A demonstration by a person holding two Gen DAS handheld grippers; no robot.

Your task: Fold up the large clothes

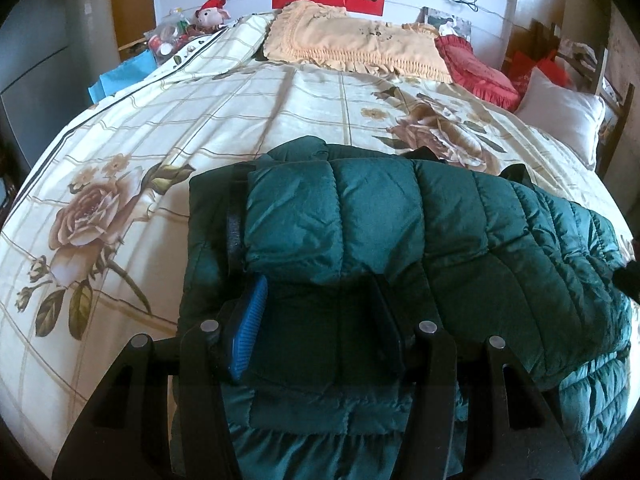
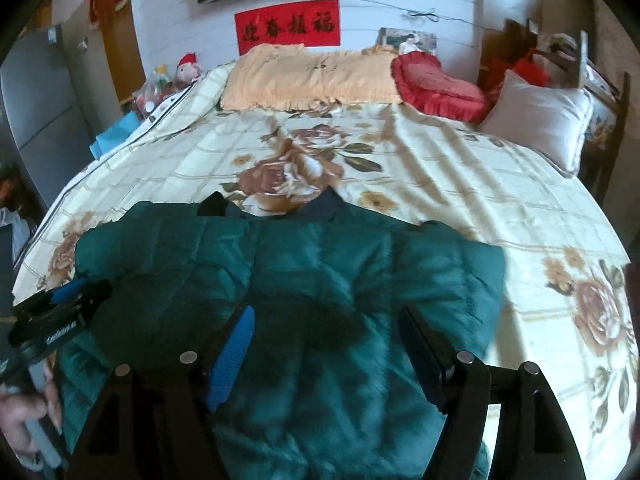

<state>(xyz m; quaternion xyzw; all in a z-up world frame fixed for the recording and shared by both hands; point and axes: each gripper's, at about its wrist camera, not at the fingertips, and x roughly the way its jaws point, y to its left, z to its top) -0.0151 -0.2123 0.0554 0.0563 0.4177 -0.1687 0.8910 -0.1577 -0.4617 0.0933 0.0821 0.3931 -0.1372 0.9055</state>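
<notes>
A dark green puffer jacket (image 1: 420, 232) lies on the flowery bedspread (image 1: 120, 152), at the 6 o'clock side of the bed. One sleeve is folded across its top. The left gripper (image 1: 316, 320) is spread wide just over the jacket and pinches nothing. The right gripper (image 2: 328, 352) is spread wide over it too. A red heart pillow (image 2: 436, 84) sits near 1 o'clock.
</notes>
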